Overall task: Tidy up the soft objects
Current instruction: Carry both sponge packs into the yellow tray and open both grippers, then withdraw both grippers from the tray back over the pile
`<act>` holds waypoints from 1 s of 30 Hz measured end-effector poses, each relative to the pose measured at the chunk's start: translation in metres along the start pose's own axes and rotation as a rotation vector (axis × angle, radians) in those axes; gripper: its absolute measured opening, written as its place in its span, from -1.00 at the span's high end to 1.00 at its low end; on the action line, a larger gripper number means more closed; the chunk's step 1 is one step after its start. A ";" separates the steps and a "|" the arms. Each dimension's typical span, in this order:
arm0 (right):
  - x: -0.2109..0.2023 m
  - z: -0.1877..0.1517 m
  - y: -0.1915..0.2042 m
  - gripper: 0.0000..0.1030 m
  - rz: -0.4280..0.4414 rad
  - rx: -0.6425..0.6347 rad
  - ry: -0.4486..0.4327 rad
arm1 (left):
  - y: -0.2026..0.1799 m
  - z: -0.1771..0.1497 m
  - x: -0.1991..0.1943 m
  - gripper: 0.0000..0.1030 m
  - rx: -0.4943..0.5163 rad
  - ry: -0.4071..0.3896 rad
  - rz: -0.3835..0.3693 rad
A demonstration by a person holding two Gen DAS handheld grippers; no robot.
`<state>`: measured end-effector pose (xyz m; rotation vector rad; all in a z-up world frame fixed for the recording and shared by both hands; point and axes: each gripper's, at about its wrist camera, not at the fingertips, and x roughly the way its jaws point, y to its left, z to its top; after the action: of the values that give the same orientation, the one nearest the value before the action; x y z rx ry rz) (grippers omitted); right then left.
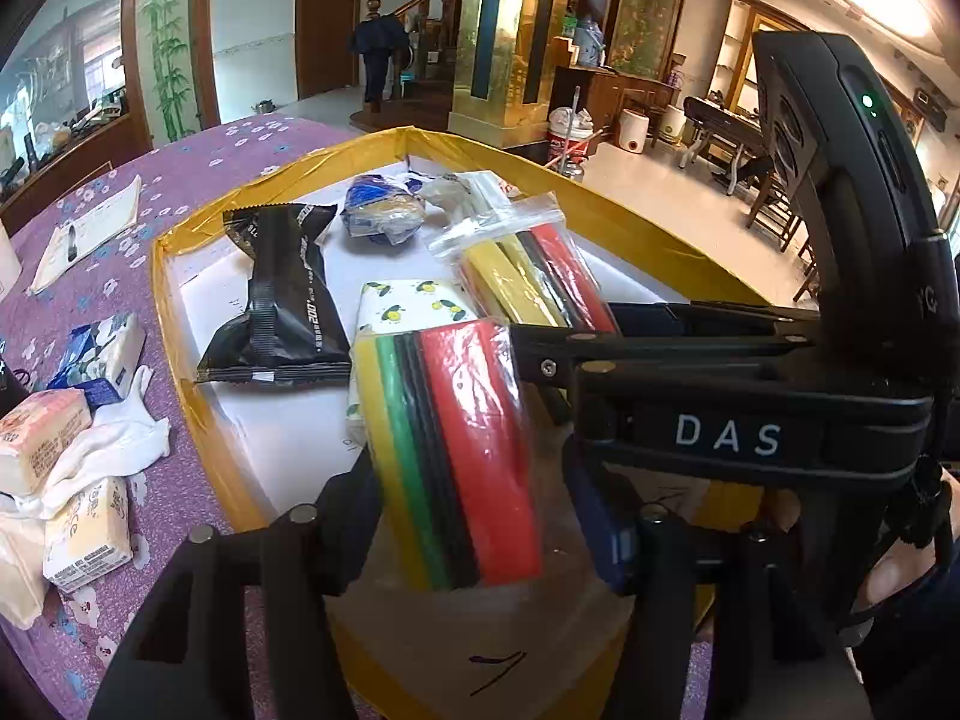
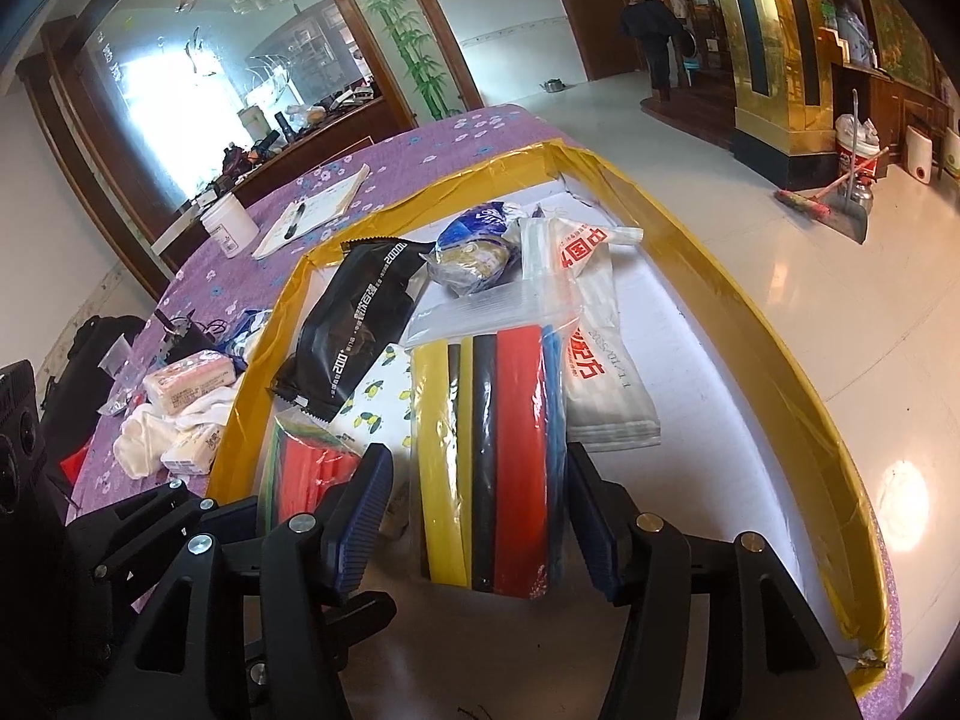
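We hold two grippers over a yellow-rimmed tray [image 2: 750,276] on a purple flowered cloth [image 1: 198,168]. The left gripper [image 1: 474,510] stands spread around a clear bag of striped sponges [image 1: 456,456] at the tray's near end; the bag lies between the fingers, and we cannot tell whether either pad touches it. The right gripper [image 2: 474,516] is likewise spread around a second sponge bag [image 2: 498,456], its blue pads just beside the bag's edges, contact unclear. In the left wrist view the right gripper's black frame crosses just above the left one. Toward the tray's middle lie a lemon-print tissue pack [image 1: 408,300] and a black pouch [image 2: 354,324]; toward its far end sit a blue-wrapped bundle [image 1: 381,210] and a white packet with red print [image 2: 600,360]. Outside the tray, on the cloth to its left, lie tissue packs [image 1: 36,438], a white cloth [image 1: 114,450] and a notebook [image 1: 90,228].
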<state>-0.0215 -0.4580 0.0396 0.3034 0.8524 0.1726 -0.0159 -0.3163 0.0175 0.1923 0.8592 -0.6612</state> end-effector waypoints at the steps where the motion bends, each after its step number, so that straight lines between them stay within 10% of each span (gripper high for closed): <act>1: 0.000 0.000 0.000 -0.34 0.011 -0.006 -0.001 | -0.001 0.000 0.000 -0.24 0.005 0.000 0.007; 7: 0.001 0.001 -0.002 -0.78 0.103 0.007 0.006 | 0.000 0.000 0.002 -0.31 0.000 0.000 0.003; 20: -0.005 -0.002 0.009 -0.79 0.064 -0.030 0.023 | 0.000 0.002 0.003 -0.34 0.028 0.030 0.016; 30: -0.056 0.003 -0.004 -0.80 0.004 0.032 -0.178 | -0.005 -0.001 -0.006 -0.35 0.038 -0.011 0.079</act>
<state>-0.0554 -0.4773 0.0803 0.3457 0.6793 0.1339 -0.0225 -0.3169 0.0220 0.2555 0.8247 -0.6041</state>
